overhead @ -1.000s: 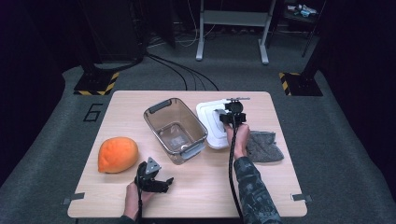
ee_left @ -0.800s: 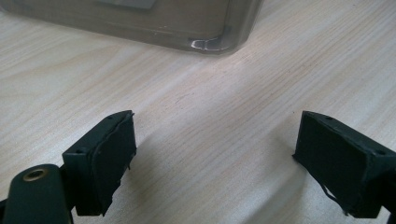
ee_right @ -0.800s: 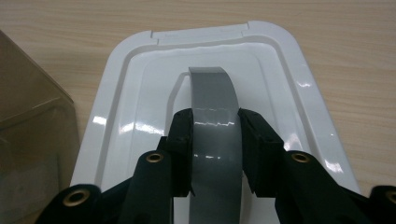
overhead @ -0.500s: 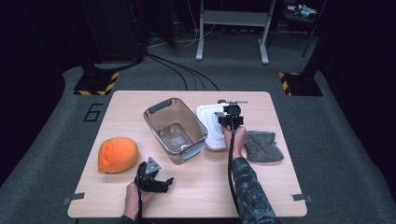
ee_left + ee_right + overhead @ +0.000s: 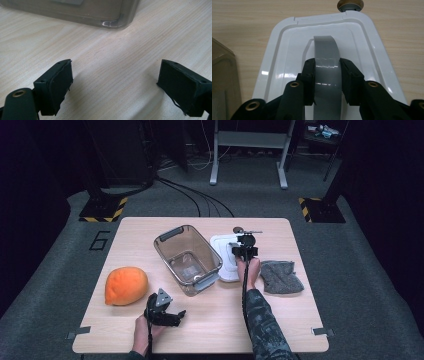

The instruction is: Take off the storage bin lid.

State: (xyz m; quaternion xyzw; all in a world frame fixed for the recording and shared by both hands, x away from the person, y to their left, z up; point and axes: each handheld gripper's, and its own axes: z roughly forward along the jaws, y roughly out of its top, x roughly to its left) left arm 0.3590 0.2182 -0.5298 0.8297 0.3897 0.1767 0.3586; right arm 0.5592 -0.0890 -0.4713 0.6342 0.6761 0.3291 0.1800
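So the clear bin (image 5: 187,260) sits open mid-table, nothing in it yet, and its white lid (image 5: 223,265) lies flat just beside it. The right gripper (image 5: 327,70) is pinching the lid's grey handle (image 5: 325,50), so lifting's left. The left gripper (image 5: 115,85) rests spread wide, empty.

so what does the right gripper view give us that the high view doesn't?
Right gripper view alone: the claw with its pads closed on both sides of the white lid's grey handle, and the lid's raised ridges.

High view alone: the orange plush, the grey cloth, the left claw open over bare table, and the whole clear bin.

Both: the lid, a bin edge, the wooden knob beyond the lid, the wood tabletop.
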